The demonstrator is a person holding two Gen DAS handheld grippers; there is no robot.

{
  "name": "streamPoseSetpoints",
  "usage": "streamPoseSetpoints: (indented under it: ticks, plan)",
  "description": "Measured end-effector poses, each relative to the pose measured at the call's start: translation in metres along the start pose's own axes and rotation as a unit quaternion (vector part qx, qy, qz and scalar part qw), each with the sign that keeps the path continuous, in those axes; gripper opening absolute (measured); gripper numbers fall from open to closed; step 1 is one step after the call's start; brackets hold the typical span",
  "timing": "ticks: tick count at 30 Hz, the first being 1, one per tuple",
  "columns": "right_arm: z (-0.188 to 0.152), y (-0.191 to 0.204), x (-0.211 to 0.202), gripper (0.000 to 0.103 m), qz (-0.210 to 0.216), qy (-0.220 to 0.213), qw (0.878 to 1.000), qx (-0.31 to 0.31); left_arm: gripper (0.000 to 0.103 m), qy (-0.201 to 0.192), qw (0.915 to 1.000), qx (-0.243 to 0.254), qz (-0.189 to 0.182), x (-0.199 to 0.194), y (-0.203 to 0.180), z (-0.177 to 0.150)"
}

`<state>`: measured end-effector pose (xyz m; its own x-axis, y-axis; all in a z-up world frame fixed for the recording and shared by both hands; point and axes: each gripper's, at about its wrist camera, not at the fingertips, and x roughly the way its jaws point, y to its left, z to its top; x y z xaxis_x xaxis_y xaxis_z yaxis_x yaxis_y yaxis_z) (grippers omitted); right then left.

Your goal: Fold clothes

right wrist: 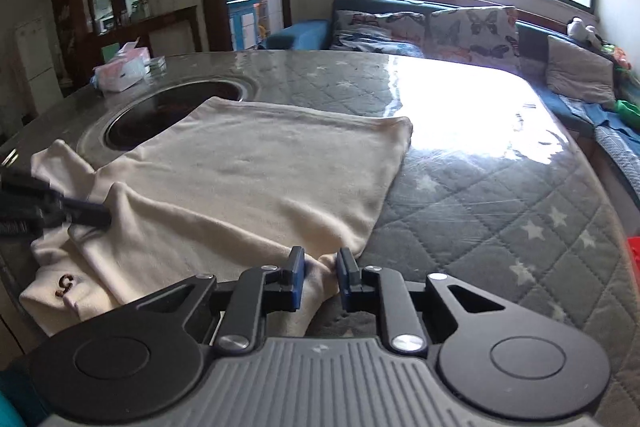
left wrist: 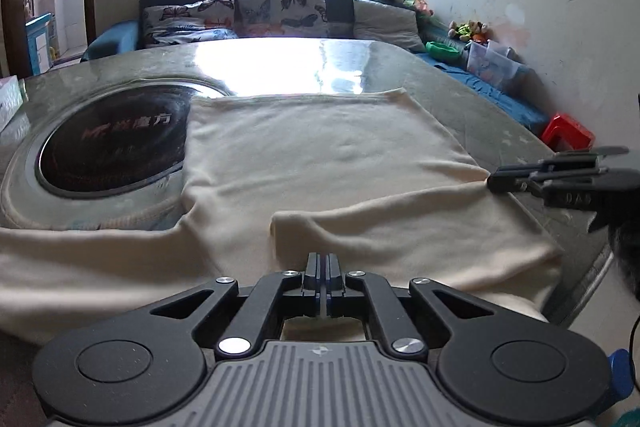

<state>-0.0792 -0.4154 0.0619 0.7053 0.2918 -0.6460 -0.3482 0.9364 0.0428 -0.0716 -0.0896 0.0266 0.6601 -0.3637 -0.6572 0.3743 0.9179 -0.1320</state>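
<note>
A cream garment (left wrist: 320, 147) (right wrist: 260, 167) lies spread on the round, quilt-covered table (left wrist: 460, 87) (right wrist: 480, 187). One sleeve reaches left over the near edge. My left gripper (left wrist: 324, 263) is shut on a raised fold at the garment's near side. The right wrist view shows it side-on, the left gripper (right wrist: 106, 217) biting that fold. My right gripper (right wrist: 320, 269) holds a bunched bit of the garment's right edge, which fills the gap between its blue pads. In the left wrist view the right gripper (left wrist: 491, 182) sits at the cloth's right edge, and a crease runs to it.
A dark recessed cooktop disc (left wrist: 112, 147) (right wrist: 160, 111) sits in the table, partly under the garment. A tissue box (right wrist: 120, 71) stands at the far left rim. A blue sofa with butterfly cushions (left wrist: 280, 7) lies beyond. A red stool (left wrist: 568, 135) stands beside the table.
</note>
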Motion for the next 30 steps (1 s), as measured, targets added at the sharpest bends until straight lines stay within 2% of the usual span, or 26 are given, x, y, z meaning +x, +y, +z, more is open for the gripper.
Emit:
streamPoseSetpoints:
  ticks: [4, 9, 13, 17, 21, 30]
  plan:
    - [0.0, 0.005, -0.013, 0.016, 0.003, -0.001, 1.0, -0.018, 0.003, 0.0, 0.9999, -0.003, 0.013, -0.01, 0.007, -0.003]
    - [-0.013, 0.019, -0.028, 0.018, 0.031, 0.015, 0.999, -0.039, 0.004, 0.001, 0.9995, -0.015, 0.029, -0.015, 0.015, -0.004]
    - [-0.025, 0.029, -0.032, 0.019, 0.03, 0.033, 0.997, -0.056, 0.004, -0.012, 0.9996, -0.016, 0.021, -0.02, 0.013, 0.002]
    - [-0.019, 0.034, -0.033, 0.02, 0.032, 0.025, 0.997, -0.062, 0.004, -0.026, 0.9996, -0.013, 0.006, -0.012, 0.004, 0.011]
    - [-0.011, 0.043, -0.027, 0.026, 0.044, 0.018, 0.996, -0.069, 0.004, -0.011, 0.9993, -0.033, 0.013, 0.01, 0.008, 0.012]
    - [0.01, 0.078, 0.003, 0.026, 0.092, 0.019, 0.99, -0.106, 0.01, -0.03, 0.9917, -0.089, 0.088, -0.026, 0.056, -0.001]
